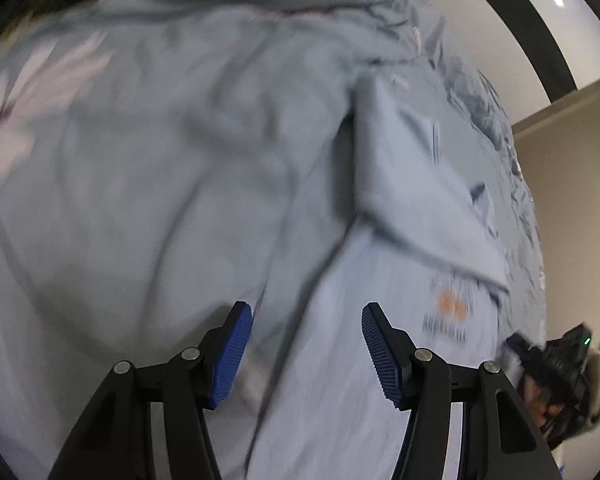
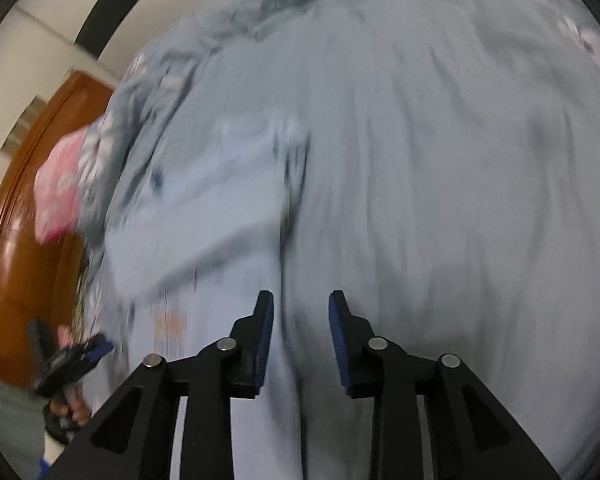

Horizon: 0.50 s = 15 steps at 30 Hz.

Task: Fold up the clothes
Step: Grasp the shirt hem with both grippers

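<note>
A pale blue shirt (image 1: pixel 380 280) lies spread on the bed, one part folded over itself, with an orange and dark print (image 1: pixel 448 308) near its hem. My left gripper (image 1: pixel 306 308) hangs open above the shirt's left edge, and nothing sits between its blue pads. In the right wrist view the same shirt (image 2: pixel 204 216) lies to the left. My right gripper (image 2: pixel 300 296) stands over the sheet just right of the shirt, its jaws partly apart and empty. Both views are blurred.
A grey-blue bed sheet (image 1: pixel 120 180) with pale flower print covers the bed and is wrinkled. A pink cloth (image 2: pixel 56 196) lies at the bed's left edge beside brown wooden furniture (image 2: pixel 16 260). A hand (image 2: pixel 70 404) shows at lower left. White wall runs behind.
</note>
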Available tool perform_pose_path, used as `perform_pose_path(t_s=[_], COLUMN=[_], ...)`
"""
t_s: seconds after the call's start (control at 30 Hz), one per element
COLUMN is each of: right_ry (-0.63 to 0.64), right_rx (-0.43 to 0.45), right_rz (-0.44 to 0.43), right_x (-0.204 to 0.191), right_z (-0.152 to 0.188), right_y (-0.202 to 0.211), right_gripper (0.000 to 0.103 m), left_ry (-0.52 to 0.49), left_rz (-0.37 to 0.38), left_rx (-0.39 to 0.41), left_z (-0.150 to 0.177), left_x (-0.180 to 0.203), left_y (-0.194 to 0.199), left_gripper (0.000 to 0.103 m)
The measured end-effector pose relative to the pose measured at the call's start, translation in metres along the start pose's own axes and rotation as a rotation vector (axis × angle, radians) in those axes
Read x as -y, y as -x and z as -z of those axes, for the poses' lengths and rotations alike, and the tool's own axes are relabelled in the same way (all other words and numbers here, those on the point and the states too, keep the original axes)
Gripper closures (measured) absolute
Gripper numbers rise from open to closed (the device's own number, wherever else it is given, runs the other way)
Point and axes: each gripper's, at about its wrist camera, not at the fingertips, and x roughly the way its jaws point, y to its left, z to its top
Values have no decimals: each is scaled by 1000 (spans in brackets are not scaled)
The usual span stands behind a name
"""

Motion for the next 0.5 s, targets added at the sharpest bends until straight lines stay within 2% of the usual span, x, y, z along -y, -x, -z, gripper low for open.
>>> perform_pose_path(t_s=[0.13, 0.23, 0.37, 0.5], right_ry=[-28, -110, -192, -242], right_rx=[-96, -142, -180, -207], right_rz=[-21, -23, -50, -74], right_x=[5, 17, 24, 24], right_z=[71, 115, 156, 181], right_y=[10, 18, 25, 24], right_gripper=[71, 71, 71, 71], left_ry=[32, 55, 59, 99], left_rz=[16, 57, 97, 160], left_rx=[-51, -83, -115, -171], left_z=[44, 69, 91, 110], left_x=[-22, -35, -43, -57], left_y=[8, 14, 24, 31], left_gripper=[42, 42, 42, 42])
